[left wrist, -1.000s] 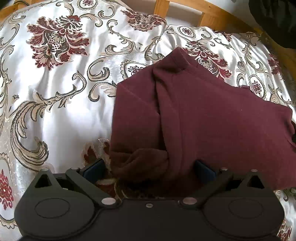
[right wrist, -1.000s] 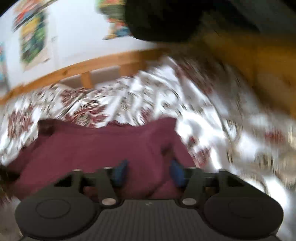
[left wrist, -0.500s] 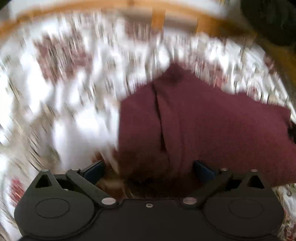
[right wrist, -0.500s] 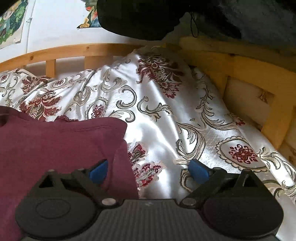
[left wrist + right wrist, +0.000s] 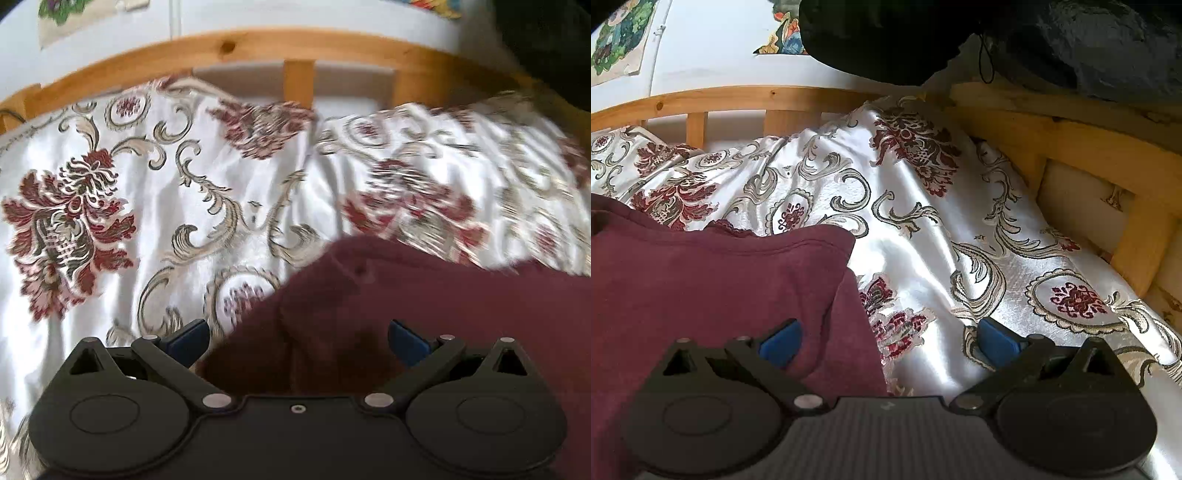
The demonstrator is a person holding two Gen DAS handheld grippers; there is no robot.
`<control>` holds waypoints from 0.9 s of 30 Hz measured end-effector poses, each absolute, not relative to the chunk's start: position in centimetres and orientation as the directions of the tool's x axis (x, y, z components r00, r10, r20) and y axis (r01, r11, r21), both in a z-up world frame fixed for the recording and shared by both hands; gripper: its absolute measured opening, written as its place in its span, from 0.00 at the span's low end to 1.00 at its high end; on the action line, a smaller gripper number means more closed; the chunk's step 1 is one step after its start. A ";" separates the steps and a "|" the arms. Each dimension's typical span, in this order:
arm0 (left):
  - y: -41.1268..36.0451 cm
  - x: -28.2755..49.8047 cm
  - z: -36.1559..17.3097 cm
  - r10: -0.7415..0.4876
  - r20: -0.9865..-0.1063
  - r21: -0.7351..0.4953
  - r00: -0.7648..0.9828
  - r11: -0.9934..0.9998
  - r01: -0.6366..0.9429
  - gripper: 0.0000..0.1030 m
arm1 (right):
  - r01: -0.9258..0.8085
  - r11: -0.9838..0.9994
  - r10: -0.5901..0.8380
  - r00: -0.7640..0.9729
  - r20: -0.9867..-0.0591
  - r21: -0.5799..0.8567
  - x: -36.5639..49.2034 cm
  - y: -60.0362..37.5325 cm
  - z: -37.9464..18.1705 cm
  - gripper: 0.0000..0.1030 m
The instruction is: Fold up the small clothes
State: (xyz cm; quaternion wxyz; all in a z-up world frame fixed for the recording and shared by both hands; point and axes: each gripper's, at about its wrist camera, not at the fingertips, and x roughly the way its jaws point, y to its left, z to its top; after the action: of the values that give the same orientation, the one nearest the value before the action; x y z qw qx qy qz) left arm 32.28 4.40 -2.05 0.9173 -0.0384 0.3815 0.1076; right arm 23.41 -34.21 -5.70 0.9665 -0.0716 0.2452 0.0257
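Observation:
A folded maroon garment (image 5: 424, 295) lies on the white floral bedspread (image 5: 155, 206). My left gripper (image 5: 297, 341) hovers over its left corner, blue pads wide apart and pressing on nothing. In the right wrist view the garment (image 5: 720, 280) fills the lower left, its hemmed edge and right corner showing. The right gripper (image 5: 888, 341) is over that corner with its jaws opening. Its left pad (image 5: 781, 341) is above the cloth and its right pad (image 5: 995, 341) above the bedspread (image 5: 923, 240). Nothing is gripped.
A wooden bed rail (image 5: 258, 48) runs along the far side, and a wooden side frame (image 5: 1089, 155) stands at the right. Dark fabric (image 5: 886, 33) hangs over the top right. Posters (image 5: 620, 40) are on the white wall behind.
The right gripper's jaws spread from a narrow hold on the maroon cloth to wide apart, letting it go. The left gripper pulled back, so the garment sits lower in its view and the rail shows.

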 end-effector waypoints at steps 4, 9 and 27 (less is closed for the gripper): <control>7.0 35.4 -2.8 0.247 -0.747 -0.005 0.617 0.926 -0.377 0.99 | -0.090 0.988 0.020 0.882 -0.471 -0.125 23.4 -34.3 -5.8 1.00; 10.0 34.9 -4.0 0.182 -0.764 -0.149 0.619 0.884 -0.443 1.00 | -0.093 0.988 0.024 0.885 -0.464 -0.125 23.3 -34.4 -6.0 1.00; 9.9 20.6 -0.2 0.019 -0.672 -0.267 0.740 0.926 -0.267 0.99 | -0.041 0.996 0.012 0.933 -0.359 -0.073 20.2 -33.2 -3.6 1.00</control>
State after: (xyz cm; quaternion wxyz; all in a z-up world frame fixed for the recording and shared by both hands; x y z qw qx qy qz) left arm 20.58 9.94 -0.17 0.9161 -0.1755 0.3520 0.0780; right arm 20.15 -33.18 -3.60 0.9824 -0.0397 0.1819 0.0133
